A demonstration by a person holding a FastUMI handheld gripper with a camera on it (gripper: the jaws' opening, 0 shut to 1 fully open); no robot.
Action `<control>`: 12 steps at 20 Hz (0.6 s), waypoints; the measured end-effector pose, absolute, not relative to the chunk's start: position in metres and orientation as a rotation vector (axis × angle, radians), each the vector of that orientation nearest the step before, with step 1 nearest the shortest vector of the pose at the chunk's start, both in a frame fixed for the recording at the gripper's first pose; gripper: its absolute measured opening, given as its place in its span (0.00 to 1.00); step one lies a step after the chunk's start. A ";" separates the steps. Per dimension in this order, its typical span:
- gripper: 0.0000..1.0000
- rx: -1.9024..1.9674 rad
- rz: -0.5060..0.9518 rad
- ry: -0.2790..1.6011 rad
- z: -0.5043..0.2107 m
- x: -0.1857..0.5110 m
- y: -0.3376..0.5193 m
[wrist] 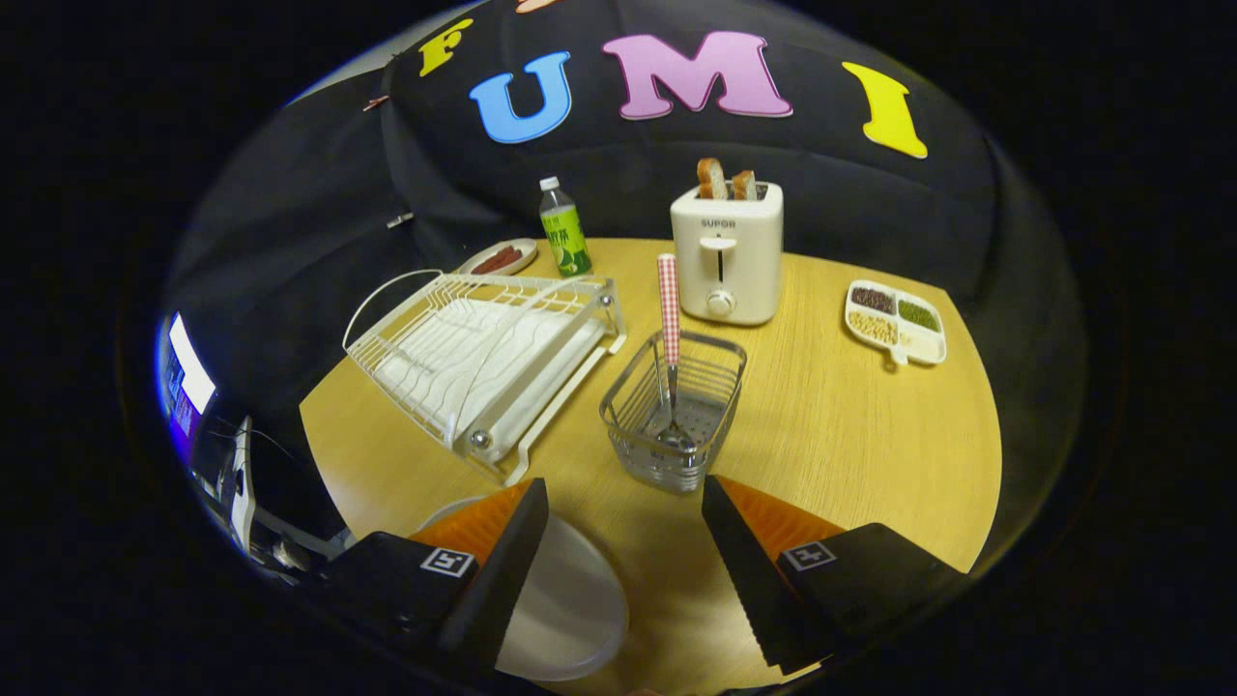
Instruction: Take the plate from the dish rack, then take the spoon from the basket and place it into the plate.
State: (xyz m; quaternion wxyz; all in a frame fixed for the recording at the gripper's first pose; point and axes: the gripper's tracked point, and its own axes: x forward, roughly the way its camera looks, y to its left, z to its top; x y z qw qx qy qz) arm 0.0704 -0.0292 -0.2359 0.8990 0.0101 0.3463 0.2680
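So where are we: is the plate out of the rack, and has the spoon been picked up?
Done: the dish rack looks empty and the plate lies on the table by the fingers. In hand: nothing; the gripper is open, aimed at the basket just ahead. Left: the spoon stands in the basket, yet to be grasped and placed into the plate.

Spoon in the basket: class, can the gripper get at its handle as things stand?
Probably yes. The gripper is open, the spoon stands upright in the basket just ahead of the fingers, its handle well above the rim with nothing in between.
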 end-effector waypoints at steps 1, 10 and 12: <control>0.99 0.027 0.554 0.688 -0.226 0.076 -0.026; 0.99 0.060 0.468 0.530 -0.191 0.159 -0.015; 0.99 0.055 0.450 0.514 -0.192 0.175 -0.011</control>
